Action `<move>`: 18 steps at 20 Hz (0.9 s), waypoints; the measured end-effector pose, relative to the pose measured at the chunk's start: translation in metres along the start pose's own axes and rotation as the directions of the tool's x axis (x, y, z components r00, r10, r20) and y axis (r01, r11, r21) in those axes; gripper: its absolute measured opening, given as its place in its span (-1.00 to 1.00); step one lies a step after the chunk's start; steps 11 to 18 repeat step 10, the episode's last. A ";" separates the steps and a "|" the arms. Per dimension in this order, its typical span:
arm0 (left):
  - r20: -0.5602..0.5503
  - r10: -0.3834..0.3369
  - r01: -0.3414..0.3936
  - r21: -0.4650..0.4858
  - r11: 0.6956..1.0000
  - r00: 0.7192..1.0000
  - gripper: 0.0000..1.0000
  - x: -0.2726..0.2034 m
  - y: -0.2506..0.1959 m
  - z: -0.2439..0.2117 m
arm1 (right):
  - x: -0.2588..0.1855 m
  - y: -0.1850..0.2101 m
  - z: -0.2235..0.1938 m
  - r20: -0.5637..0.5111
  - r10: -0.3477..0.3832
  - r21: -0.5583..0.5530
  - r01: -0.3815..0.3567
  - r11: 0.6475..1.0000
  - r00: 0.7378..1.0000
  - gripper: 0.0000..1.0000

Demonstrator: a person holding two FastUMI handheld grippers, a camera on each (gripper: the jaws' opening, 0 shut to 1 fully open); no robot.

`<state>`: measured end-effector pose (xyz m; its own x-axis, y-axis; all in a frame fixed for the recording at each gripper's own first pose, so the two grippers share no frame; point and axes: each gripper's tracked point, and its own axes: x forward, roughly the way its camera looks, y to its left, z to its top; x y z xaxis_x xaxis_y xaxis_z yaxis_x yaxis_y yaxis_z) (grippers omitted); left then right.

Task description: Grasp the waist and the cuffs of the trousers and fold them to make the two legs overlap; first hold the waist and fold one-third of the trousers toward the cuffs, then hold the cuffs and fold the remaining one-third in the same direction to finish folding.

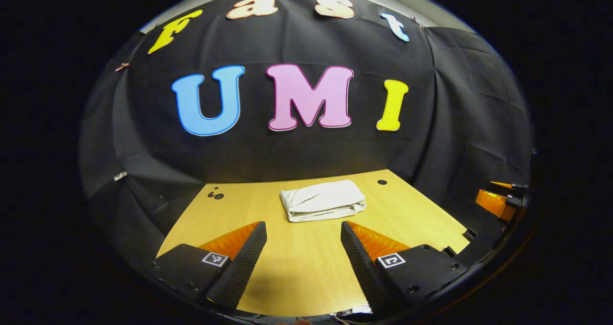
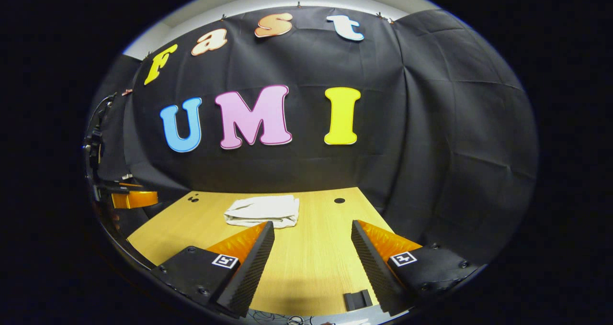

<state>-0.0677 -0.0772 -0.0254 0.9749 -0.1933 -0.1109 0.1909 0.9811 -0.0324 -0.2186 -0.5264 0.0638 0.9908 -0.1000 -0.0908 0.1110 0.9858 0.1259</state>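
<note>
Bright table, dark booth, heavy fisheye bend

Light's coming from overhead, so the table (image 1: 306,258) glows warm yellow while the wall cloth stays dim. Soft shadows sit under the trousers (image 1: 322,200) and near the table's front edge. Both views are sharp in the middle, no real glare, but straight edges curve hard and things get squashed toward the rim.

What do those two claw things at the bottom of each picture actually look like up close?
Each is a hand-held two-finger gripper. The left gripper and right gripper have two wedge-shaped fingers tapering to a point, with finely ribbed inner faces. Each finger sits on a blocky base with screw heads and a small square black-and-white marker. No cables or sleeves are clear.
</note>
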 end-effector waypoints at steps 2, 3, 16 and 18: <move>0.024 0.025 -0.025 -0.017 1.000 0.999 0.94 -0.037 0.007 -0.005 | -0.021 0.004 0.005 0.017 0.001 -0.005 -0.001 1.000 1.000 0.97; 0.031 0.031 -0.030 -0.023 0.999 0.999 0.94 -0.054 0.007 -0.010 | -0.030 0.005 0.006 0.023 0.002 -0.006 -0.002 1.000 1.000 0.96; 0.062 0.016 -0.015 -0.024 1.000 0.998 0.94 -0.135 0.007 -0.048 | -0.082 0.014 -0.006 0.014 0.011 -0.045 -0.011 0.999 1.000 0.96; 0.062 0.016 -0.015 -0.024 1.000 0.998 0.94 -0.135 0.007 -0.048 | -0.082 0.014 -0.006 0.014 0.011 -0.045 -0.011 0.999 1.000 0.96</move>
